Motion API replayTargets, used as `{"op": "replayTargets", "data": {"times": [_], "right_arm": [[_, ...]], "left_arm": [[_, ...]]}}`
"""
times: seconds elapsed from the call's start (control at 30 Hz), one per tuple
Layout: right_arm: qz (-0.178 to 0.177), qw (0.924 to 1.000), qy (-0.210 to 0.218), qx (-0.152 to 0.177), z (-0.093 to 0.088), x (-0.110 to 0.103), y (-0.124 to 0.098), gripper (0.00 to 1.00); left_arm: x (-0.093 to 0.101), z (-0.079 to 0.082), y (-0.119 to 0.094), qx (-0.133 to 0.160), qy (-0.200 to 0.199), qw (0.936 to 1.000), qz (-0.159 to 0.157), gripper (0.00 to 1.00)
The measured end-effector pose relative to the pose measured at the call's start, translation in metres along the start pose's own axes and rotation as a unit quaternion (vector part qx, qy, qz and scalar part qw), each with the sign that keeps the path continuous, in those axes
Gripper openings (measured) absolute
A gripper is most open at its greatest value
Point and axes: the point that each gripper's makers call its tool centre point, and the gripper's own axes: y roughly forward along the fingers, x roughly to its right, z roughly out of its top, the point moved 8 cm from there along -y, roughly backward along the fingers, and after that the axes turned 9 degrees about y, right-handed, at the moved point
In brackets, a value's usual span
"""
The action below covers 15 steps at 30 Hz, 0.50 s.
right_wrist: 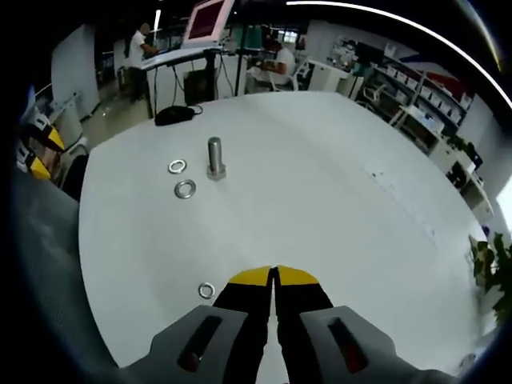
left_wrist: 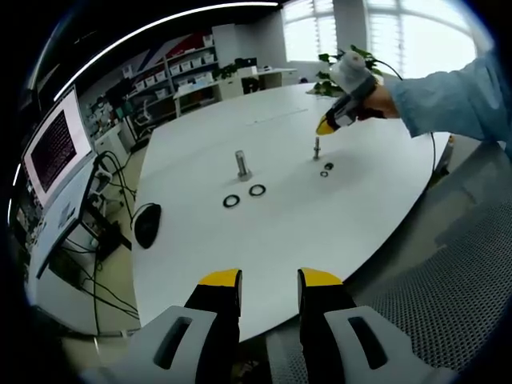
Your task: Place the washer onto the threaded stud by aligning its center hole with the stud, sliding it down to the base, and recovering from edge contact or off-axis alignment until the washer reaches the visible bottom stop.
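Observation:
A large threaded stud (left_wrist: 242, 164) (right_wrist: 215, 157) stands upright on the white table (left_wrist: 280, 232) (right_wrist: 320, 176), with two large washers (left_wrist: 232, 201) (left_wrist: 257, 190) (right_wrist: 177, 166) (right_wrist: 185, 189) lying flat beside it. A small stud (left_wrist: 317, 147) stands further right, two small washers (left_wrist: 329, 166) (left_wrist: 324, 174) at its foot; one small washer (right_wrist: 206, 290) lies left of my right jaws. My right gripper (left_wrist: 324, 126) (right_wrist: 274, 276), held by a hand, hovers just above the small stud, jaws shut; I see nothing between them. My left gripper (left_wrist: 270, 280) (right_wrist: 36, 152) is open, back at the table's near edge.
A black mouse (left_wrist: 147, 224) (right_wrist: 174, 114) lies near the table's edge. A monitor (left_wrist: 56, 144) (right_wrist: 206, 20) stands on a desk beyond it, where people (right_wrist: 280, 58) sit and stand. A plant (left_wrist: 336, 64) is past the far side. A grey perforated surface (left_wrist: 448, 272) borders the table.

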Motion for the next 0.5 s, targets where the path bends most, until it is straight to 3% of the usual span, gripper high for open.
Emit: {"op": "replayTargets", "data": {"times": [0.5], "right_arm": [[0.012,0.9998,0.011,-0.009,-0.0098,-0.0013,-0.0035,0.03]], "left_arm": [[-0.0001,0.0004,0.0002,0.002,0.0,1.0,0.0,0.26]]}}
